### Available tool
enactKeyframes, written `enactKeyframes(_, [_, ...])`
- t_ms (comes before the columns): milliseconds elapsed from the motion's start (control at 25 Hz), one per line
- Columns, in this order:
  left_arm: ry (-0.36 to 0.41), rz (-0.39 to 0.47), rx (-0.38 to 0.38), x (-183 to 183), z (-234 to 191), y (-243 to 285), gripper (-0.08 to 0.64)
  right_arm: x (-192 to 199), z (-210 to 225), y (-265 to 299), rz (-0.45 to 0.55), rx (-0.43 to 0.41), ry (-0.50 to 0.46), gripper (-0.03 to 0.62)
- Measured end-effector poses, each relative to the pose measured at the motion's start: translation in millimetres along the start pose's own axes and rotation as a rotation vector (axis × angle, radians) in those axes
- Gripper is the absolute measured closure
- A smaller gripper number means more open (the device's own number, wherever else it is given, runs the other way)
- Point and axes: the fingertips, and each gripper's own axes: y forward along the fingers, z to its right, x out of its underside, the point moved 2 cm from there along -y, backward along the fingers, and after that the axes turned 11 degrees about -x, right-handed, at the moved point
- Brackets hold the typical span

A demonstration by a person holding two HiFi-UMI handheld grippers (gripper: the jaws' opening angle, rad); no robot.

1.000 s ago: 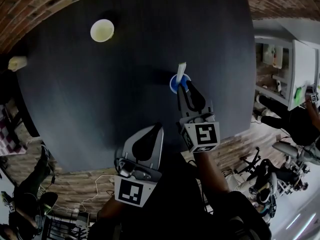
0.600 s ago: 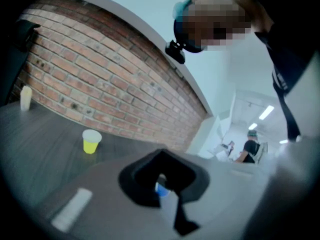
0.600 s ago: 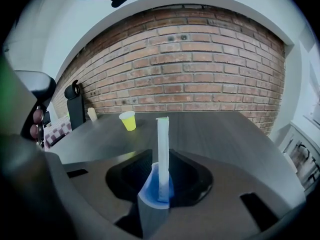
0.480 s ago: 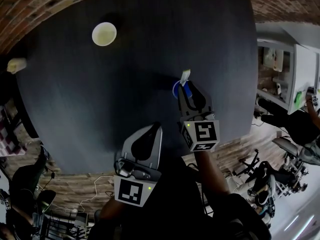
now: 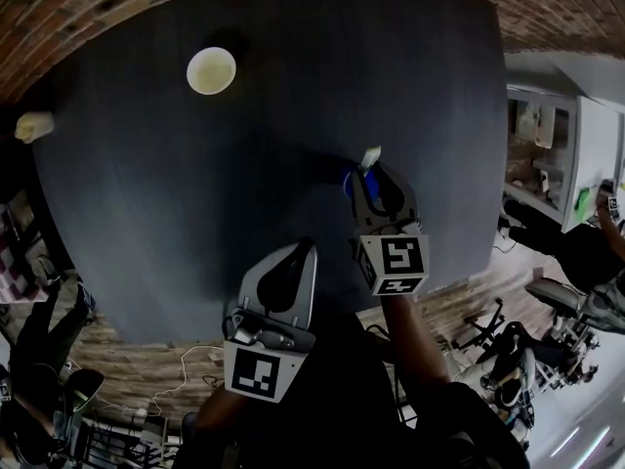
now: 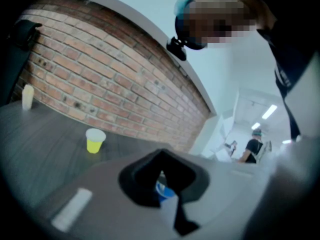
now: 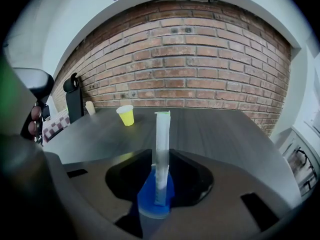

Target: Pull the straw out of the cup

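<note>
A small blue cup (image 5: pixel 349 180) stands on the dark table (image 5: pixel 195 213), right of the middle. A pale wrapped straw (image 5: pixel 370 156) sticks up from it, leaning to the right. My right gripper (image 5: pixel 368 180) hangs over the cup with its jaws shut on the straw. In the right gripper view the straw (image 7: pixel 161 149) rises upright between the jaws, its foot inside the blue cup (image 7: pixel 150 199). My left gripper (image 5: pixel 299 254) is shut and empty near the table's front edge. The blue cup (image 6: pixel 164 190) shows past its jaws.
A yellow cup (image 5: pixel 211 70) stands at the far left of the table, also in the right gripper view (image 7: pixel 126 115). A small white object (image 5: pixel 32 125) sits at the table's left edge. A brick wall runs behind. White shelves (image 5: pixel 547 145) stand to the right.
The right gripper and the straw top have shifted slightly right and toward me over the blue cup. The left gripper has stayed put.
</note>
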Motion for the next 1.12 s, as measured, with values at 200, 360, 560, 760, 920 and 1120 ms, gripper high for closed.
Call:
enactKeyframes(200, [-0.006, 0.002, -0.009, 0, -6, 1, 0.555, 0, 2, 2, -0.015, 0.011, -0.011, 0.499])
enactKeyframes(360, [-0.009, 0.003, -0.01, -1, -9, -1, 0.555, 1, 2, 4, -0.031, 0.019, -0.01, 0.513])
enactKeyframes(560, [-0.013, 0.006, -0.014, -2, -12, -4, 0.555, 0, 1, 5, -0.036, 0.027, -0.011, 0.538])
enactKeyframes(760, [-0.014, 0.011, -0.016, -3, -14, -5, 0.555, -1, 0, 3, -0.026, 0.031, -0.012, 0.549])
enactKeyframes(920, [-0.015, 0.016, -0.014, -3, -12, -8, 0.555, -2, 1, 0, -0.018, 0.033, -0.008, 0.552])
enactKeyframes(1120, [-0.013, 0.018, -0.01, -3, -8, -13, 0.555, -2, 1, -7, -0.002, 0.037, -0.006, 0.555])
